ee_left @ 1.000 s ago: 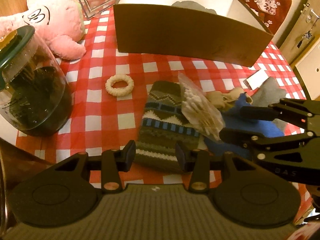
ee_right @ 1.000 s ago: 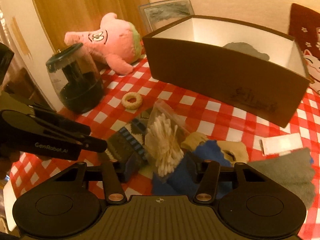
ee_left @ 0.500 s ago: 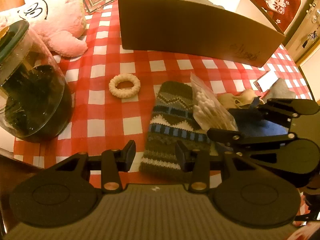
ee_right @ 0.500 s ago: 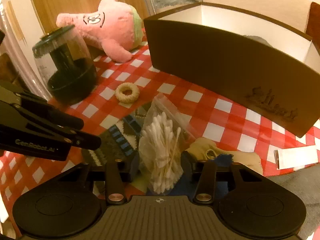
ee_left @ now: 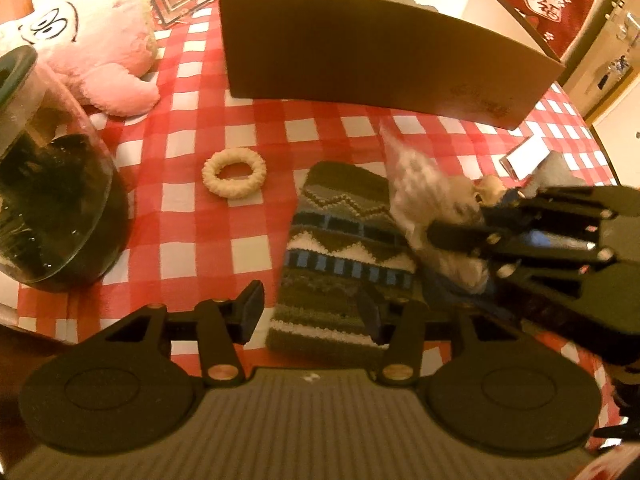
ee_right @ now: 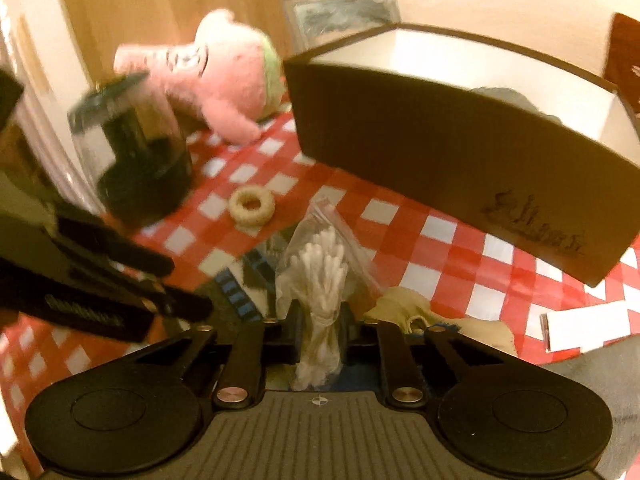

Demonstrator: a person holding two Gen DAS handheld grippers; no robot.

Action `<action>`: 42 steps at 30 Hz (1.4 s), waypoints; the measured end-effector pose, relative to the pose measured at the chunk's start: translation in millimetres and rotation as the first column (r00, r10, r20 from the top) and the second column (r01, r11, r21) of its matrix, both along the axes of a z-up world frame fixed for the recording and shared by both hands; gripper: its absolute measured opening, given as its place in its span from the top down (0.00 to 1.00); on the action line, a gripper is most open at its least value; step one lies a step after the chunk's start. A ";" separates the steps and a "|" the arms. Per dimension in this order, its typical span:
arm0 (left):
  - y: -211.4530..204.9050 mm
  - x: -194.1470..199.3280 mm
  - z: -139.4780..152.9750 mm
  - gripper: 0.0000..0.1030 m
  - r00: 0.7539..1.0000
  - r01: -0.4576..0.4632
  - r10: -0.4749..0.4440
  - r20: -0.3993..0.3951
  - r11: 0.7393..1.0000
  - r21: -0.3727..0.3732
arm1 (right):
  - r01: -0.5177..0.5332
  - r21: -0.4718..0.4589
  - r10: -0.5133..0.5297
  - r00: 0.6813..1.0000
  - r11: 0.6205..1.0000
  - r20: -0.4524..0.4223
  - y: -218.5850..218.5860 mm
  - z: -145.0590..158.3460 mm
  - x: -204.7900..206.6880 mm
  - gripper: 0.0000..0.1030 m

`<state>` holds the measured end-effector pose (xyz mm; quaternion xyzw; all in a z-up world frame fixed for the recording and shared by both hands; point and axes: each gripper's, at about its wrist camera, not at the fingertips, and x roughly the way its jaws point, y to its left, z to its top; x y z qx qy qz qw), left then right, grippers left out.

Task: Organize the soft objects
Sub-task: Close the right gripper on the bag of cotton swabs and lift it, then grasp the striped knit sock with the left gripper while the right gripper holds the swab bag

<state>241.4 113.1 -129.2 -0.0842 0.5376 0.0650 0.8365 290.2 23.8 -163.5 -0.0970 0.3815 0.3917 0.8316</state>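
Left view: the left tongs (ee_left: 312, 308) are spread above the knitted sock (ee_left: 344, 256), which lies lengthwise away from the camera on the worktop (ee_left: 192, 216).

Right view: the right tongs (ee_right: 320, 332) pinch the swab bag (ee_right: 320, 280), its long axis pointing forward toward the box (ee_right: 460, 160).

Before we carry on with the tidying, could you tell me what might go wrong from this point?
1. The right gripper pinches the bag of cotton swabs low down; the thin plastic might slip or tear when lifted.
2. The bag overlaps the patterned sock and blue cloth, so either could drag along.
3. The open left gripper sits close to the right one; they might collide on the way to the box.
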 end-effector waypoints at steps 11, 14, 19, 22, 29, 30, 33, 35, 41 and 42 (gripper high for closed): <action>-26.1 5.6 -17.9 0.44 0.996 0.087 -0.087 -0.032 0.996 -0.009 | 0.108 0.098 -0.109 0.994 0.989 -0.001 -38.1 39.5 -9.3 0.84; -31.0 7.2 -21.1 0.40 0.994 0.103 -0.103 -0.025 0.995 -0.003 | 0.137 0.109 -0.138 0.990 0.985 -0.004 -49.5 44.4 -13.0 0.84; -37.5 13.6 -28.5 0.34 0.990 0.136 -0.135 -0.028 0.990 0.046 | 0.179 0.103 -0.180 0.984 0.978 -0.005 -61.6 47.4 -16.5 0.84; -39.7 18.6 -30.9 0.33 0.989 0.148 -0.146 -0.030 0.985 0.085 | 0.203 0.098 -0.204 0.979 0.974 -0.003 -67.4 47.7 -17.3 0.83; -37.4 21.8 -33.5 0.39 0.989 0.146 -0.144 -0.023 0.981 0.129 | 0.232 0.082 -0.233 0.973 0.969 0.000 -76.8 46.6 -18.7 0.84; -37.7 21.1 -33.4 0.41 0.989 0.146 -0.145 -0.022 0.980 0.134 | 0.234 0.080 -0.235 0.972 0.969 -0.003 -77.7 46.1 -18.8 0.84; -35.9 19.4 -32.1 0.47 0.991 0.133 -0.132 -0.016 0.982 0.131 | 0.240 0.077 -0.240 0.971 0.968 -0.007 -79.6 44.5 -19.7 0.84; -33.9 18.9 -31.2 0.50 0.992 0.123 -0.122 -0.014 0.985 0.123 | 0.241 0.076 -0.241 0.970 0.968 -0.011 -80.3 44.3 -20.3 0.84; -33.4 15.5 -27.1 0.73 0.994 0.112 -0.113 0.000 0.988 0.102 | 0.235 0.074 -0.235 0.972 0.969 -0.010 -82.2 45.5 -23.3 0.84; -33.6 14.8 -26.2 0.79 0.994 0.111 -0.112 0.004 0.989 0.096 | 0.234 0.074 -0.234 0.972 0.969 -0.009 -82.8 45.8 -24.0 0.84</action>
